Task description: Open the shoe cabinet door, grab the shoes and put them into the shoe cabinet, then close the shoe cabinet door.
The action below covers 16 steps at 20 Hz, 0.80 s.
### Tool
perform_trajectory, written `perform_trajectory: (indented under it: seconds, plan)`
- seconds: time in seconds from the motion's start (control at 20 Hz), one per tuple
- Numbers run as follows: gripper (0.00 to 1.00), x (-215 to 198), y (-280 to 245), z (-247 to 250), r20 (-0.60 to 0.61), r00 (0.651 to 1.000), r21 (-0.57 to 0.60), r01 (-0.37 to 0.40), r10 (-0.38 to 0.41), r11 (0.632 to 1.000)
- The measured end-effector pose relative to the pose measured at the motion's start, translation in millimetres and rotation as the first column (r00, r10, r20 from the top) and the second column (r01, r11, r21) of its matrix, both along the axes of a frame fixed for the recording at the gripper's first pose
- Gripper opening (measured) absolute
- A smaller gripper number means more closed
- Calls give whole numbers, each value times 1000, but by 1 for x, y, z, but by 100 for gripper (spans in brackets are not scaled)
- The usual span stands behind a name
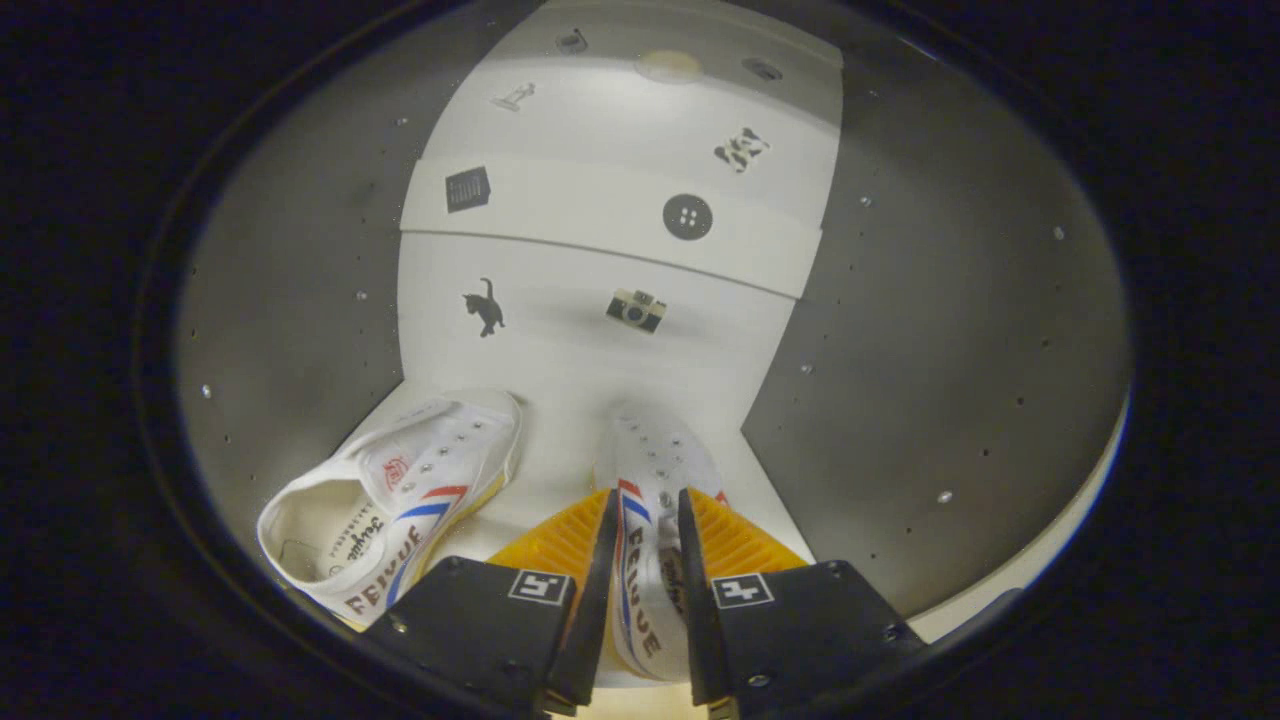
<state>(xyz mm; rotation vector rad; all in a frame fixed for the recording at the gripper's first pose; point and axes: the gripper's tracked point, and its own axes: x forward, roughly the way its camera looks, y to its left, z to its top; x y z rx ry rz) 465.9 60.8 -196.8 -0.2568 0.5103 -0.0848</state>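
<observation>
**Second sneaker held inside the cabinet, ready to set down**

While you hold the white canvas sneaker (650,540) between the fingers of the hand-held gripper (645,545), its toe points forward, deeper into the shoe cabinet. Both fingers press on the shoe's sides near the collar, so the jaws stand only a shoe's width apart, clamped on it. Whether the sole already rests on the white cabinet floor (560,400) or hangs just above it cannot be told from here.

Just to the left of the fingers lies the other white sneaker (400,500), tipped on its side with its opening facing you and its toe angled toward the held one. The two are near each other but apart.

Grey panels with small studs (300,300) flank the white floor on both sides. Beyond the shoes rises a white stepped back (600,215) carrying small stickers: a cat, a camera, a button.

You appear to be at the placing step, with the door open and one shoe already in. Next, lower the sneaker until it sits flat, spread the fingers, draw straight back clear of both shoes, then shut the door.
</observation>
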Motion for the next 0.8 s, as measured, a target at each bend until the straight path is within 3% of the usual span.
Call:
perform_trajectory:
  seconds: [0.25,0.5,0.65,0.8]
  plan:
    - [46,-51,8,42,68,997,0,-33,33,999]
    - [80,-137,30,118,219,968,-55,-115,125,992]
    - [100,-203,36,163,285,948,-76,-127,143,989]
    - [100,-268,40,206,338,926,-109,-137,166,985]
